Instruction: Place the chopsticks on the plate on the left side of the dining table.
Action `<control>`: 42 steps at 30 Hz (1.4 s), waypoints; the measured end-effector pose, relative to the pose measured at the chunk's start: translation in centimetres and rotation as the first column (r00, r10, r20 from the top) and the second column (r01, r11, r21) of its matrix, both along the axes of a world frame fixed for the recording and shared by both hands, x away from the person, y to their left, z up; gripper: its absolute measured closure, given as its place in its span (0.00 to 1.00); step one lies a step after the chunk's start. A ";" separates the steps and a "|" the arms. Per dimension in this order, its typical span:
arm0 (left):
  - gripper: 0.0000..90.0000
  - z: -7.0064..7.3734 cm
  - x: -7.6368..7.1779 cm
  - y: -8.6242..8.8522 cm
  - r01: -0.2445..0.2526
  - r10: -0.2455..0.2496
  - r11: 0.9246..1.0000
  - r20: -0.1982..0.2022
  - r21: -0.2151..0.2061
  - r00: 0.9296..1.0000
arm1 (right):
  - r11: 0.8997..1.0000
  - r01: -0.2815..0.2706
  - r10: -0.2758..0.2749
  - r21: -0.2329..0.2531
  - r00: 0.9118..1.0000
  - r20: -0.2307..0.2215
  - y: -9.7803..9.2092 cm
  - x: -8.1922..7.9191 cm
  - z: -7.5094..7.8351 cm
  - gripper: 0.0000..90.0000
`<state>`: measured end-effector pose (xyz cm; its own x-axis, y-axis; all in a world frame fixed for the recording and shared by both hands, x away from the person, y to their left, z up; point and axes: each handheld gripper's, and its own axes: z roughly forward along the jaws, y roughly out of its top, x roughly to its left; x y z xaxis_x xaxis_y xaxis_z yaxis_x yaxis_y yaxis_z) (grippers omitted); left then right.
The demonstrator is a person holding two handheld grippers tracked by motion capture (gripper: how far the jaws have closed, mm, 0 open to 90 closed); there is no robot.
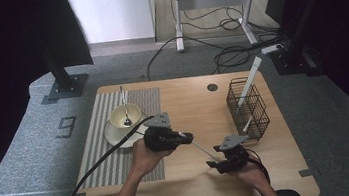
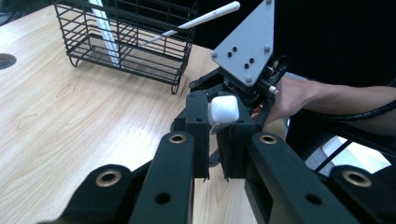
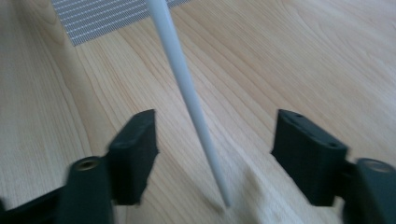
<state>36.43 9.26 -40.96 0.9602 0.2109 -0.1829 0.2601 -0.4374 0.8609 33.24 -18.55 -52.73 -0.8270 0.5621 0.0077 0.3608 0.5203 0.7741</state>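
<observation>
Chopstick (image 1: 200, 149) first: from the high view, a thin white stick runs slantwise between your 2 claws over the bare wooden surface (image 1: 183, 102), in front of the black wire basket (image 1: 248, 108) where 2 more white sticks (image 1: 249, 82) lean. Your left claw (image 1: 183, 137) has the stick's upper end; your right claw (image 1: 213, 164) sits at its lower end. Off to your left, a cup with a spoon (image 1: 125, 115) stands on a saucer on the striped mat (image 1: 111, 136).

Left gripper view — your left claw (image 2: 219, 135) is pinching the chopstick's (image 2: 224, 109) blunt white end between its 2 pads, with your other hand and its grey plate just behind, and the basket (image 2: 126, 42) further back.

Right gripper view — your right claw (image 3: 215, 149) is spread wide, and the chopstick (image 3: 187, 88) passes down between the pads without touching either; its tip meets the surface (image 3: 289, 60).
</observation>
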 end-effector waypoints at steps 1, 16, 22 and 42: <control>0.93 0.0 0.0 0.0 0.002 -0.002 1.000 -0.002 -0.002 1.000 | 1.000 0.000 0.000 0.000 1.000 0.000 0.0 0.0 0.0 0.41; 0.92 0.0 0.2 0.5 0.002 -0.002 1.000 -0.024 -0.004 1.000 | 0.995 -0.095 0.096 -0.018 0.994 0.046 0.8 -0.1 0.4 0.90; 0.87 -0.2 0.5 1.0 -0.049 0.050 0.999 0.011 -0.016 0.999 | 0.992 -0.125 0.126 -0.010 0.991 0.055 0.7 -0.4 0.6 0.93; 0.35 -1.6 1.5 2.6 -0.255 0.257 0.966 0.074 -0.036 0.964 | 0.987 -0.161 0.160 0.029 0.987 0.027 0.5 -1.2 1.0 0.94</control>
